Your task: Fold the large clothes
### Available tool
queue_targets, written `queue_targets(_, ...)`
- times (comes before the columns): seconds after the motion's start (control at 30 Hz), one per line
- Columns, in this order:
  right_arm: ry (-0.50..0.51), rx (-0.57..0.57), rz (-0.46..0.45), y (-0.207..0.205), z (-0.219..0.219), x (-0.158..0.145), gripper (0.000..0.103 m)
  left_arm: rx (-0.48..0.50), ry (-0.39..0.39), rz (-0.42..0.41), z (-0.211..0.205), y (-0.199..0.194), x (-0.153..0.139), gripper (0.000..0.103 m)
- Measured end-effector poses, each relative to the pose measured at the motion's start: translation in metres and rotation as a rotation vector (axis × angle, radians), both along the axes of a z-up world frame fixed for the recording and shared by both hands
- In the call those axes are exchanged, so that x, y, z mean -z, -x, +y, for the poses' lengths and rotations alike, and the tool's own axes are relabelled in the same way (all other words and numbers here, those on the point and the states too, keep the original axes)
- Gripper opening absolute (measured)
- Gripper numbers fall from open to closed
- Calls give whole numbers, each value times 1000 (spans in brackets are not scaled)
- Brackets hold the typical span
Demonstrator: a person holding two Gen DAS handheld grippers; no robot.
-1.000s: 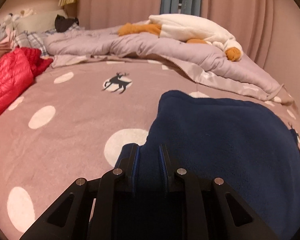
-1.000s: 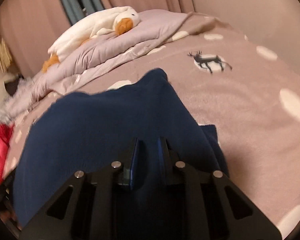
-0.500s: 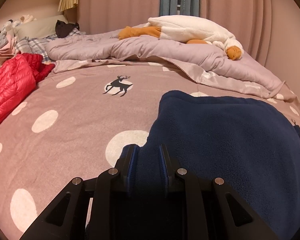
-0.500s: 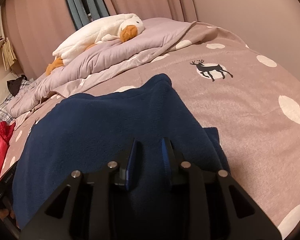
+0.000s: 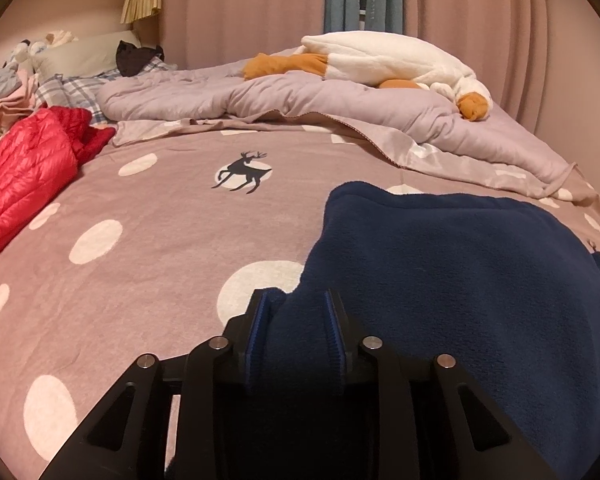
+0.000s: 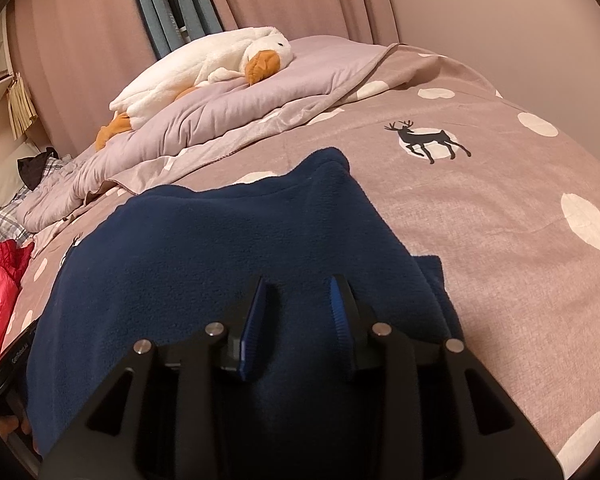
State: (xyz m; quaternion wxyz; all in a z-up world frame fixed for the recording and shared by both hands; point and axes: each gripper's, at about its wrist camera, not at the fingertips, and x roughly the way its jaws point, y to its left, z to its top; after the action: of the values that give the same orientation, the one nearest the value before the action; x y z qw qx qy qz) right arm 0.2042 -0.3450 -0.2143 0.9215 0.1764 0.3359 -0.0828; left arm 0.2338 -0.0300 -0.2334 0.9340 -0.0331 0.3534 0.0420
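Observation:
A navy fleece garment (image 5: pixel 440 272) lies folded on the dotted bed cover (image 5: pixel 160 260), with its folded edge away from me. My left gripper (image 5: pixel 294 300) sits at the fleece's near left corner. Its jaws are opening, and the fabric still lies between the pads. In the right wrist view, the same fleece (image 6: pixel 220 248) spreads to the left. My right gripper (image 6: pixel 298 284) is over its near right part. Those jaws are opening too, with fleece lying loose between the blue pads (image 6: pixel 254 316). A lower layer of fleece pokes out at the right.
A red puffer jacket (image 5: pixel 20 176) lies at the bed's left side, with more clothes and a plaid pillow (image 5: pixel 72 88) behind it. A lilac quilt (image 5: pixel 300 100) with a plush goose (image 5: pixel 384 60) on it runs across the far side. Curtains hang beyond.
Both grippers' jaws have spread apart around the fleece. The fleece has settled flatter on the bed. Neither hand has shifted much.

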Motion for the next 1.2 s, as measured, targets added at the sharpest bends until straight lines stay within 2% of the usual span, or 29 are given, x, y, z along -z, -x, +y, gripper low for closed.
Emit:
queue_targets(0.1,2,-1,1,0,1,0,37,-38,-11,10,1,0,-1,39)
queue_targets(0.17,8,-5,2,1,4,-3,47,-94,-7,10,4,4,-4,60)
queue_targets(0.2,14,-9,5,1,6,-5,54,-96,4,10,5,6,-6,63)
queue_targets(0.27,28,-17,4,3,10,-10,76,-43,64,16,9,8,-10,67)
queue_targets(0.33,45,-16,-35,12,14,-18,85,-31,115,24,16,12,-13,70)
queue_targets(0.4,35,10,-66,25,10,-23,89,-67,183,4,31,21,-17,79)
queue_targets(0.47,-4,26,-77,37,2,-26,90,-116,220,-10,47,28,-19,96)
queue_targets(0.5,-29,35,-86,45,-5,-29,90,-131,233,-6,56,31,-20,96)
queue_targets(0.57,-26,86,-107,59,-16,-33,102,-135,272,14,71,36,-19,96)
queue_targets(0.67,-31,175,-90,76,-35,-27,103,-110,349,54,91,46,-12,97)
queue_targets(0.73,-149,160,-57,85,-51,-14,102,-92,392,66,100,56,-6,97)
queue_targets(0.9,-388,145,-60,114,-68,12,102,-57,510,66,112,86,5,100)
queue_targets(0.97,-388,129,-72,121,-62,9,103,-41,598,86,112,96,10,101)
queue_targets(1.03,-422,99,-87,126,-52,8,103,-2,697,158,105,97,20,101)
queue_targets(1.07,-457,78,-90,126,-46,10,103,-2,696,181,100,97,21,101)
queue_targets(1.13,-505,68,-82,124,-33,12,103,21,570,145,76,103,12,101)
queue_targets(1.17,-477,84,-81,124,-27,10,103,66,563,152,65,102,12,101)
queue_targets(1.2,-451,91,-78,122,-21,10,103,130,597,197,50,99,16,101)
